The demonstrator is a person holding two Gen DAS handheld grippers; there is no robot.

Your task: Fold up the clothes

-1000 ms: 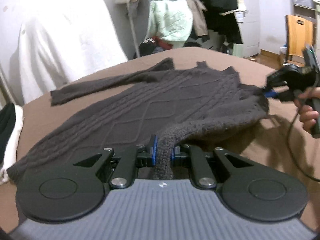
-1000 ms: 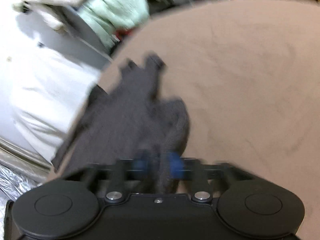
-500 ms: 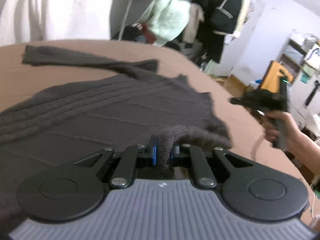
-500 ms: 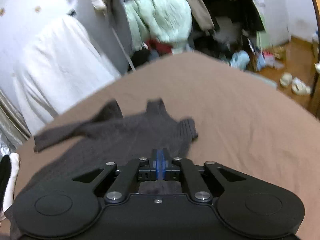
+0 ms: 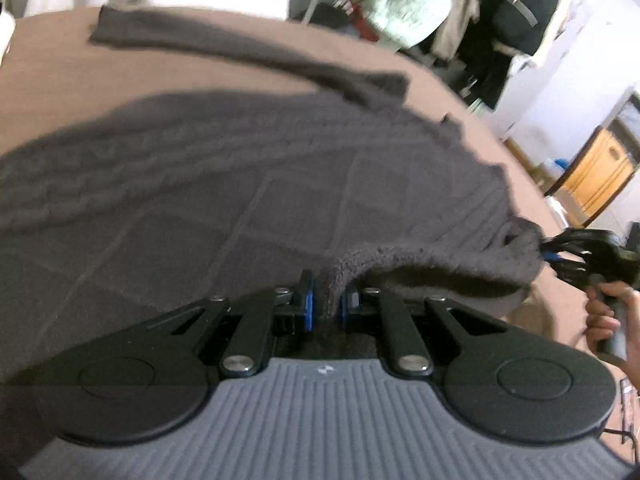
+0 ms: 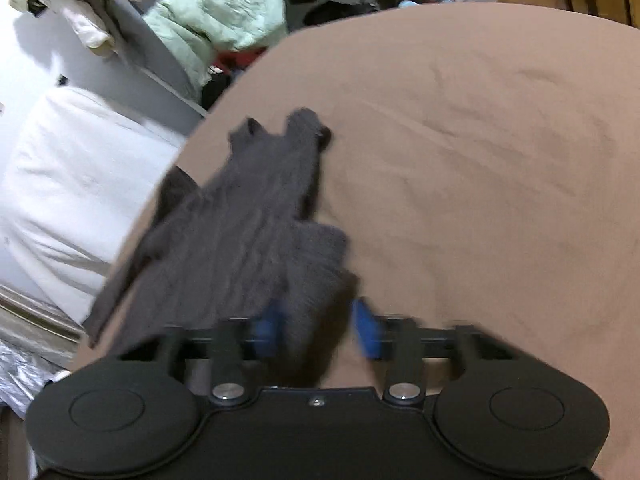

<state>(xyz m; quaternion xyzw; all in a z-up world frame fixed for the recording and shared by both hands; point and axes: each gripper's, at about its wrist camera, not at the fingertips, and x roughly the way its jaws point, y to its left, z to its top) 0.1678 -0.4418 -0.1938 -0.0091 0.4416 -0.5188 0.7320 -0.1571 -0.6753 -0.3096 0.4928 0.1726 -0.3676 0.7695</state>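
Both tools have shifted since the earlier frames. The left tool (image 5: 326, 300) has swung over the sweater (image 5: 240, 184) and rolled, so the knit now fills the left view. The right tool (image 6: 318, 328), which was pressed together, empty and off the cloth half a second ago, is back at the hem, and its jaws have been working in that time.

The left tool is clamped on the thick ribbed hem. The right tool's blue pads stand apart with knit between them, but blur hides whether they bite.

The sweater lies spread on the brown bed (image 6: 480, 160), with one sleeve (image 5: 240, 48) stretched toward the upper left of the left view. It looks like a heavy, soft cable knit: limp, stretchy and clingy, likely to sag between two holds and drag on the sheet. The ribbed hem corners look like the firmest places to pinch.

The sheet is slightly wrinkled. Around the bed are white bedding (image 6: 80, 184), a mint jacket (image 6: 224, 12) and a wooden chair (image 5: 600, 172).
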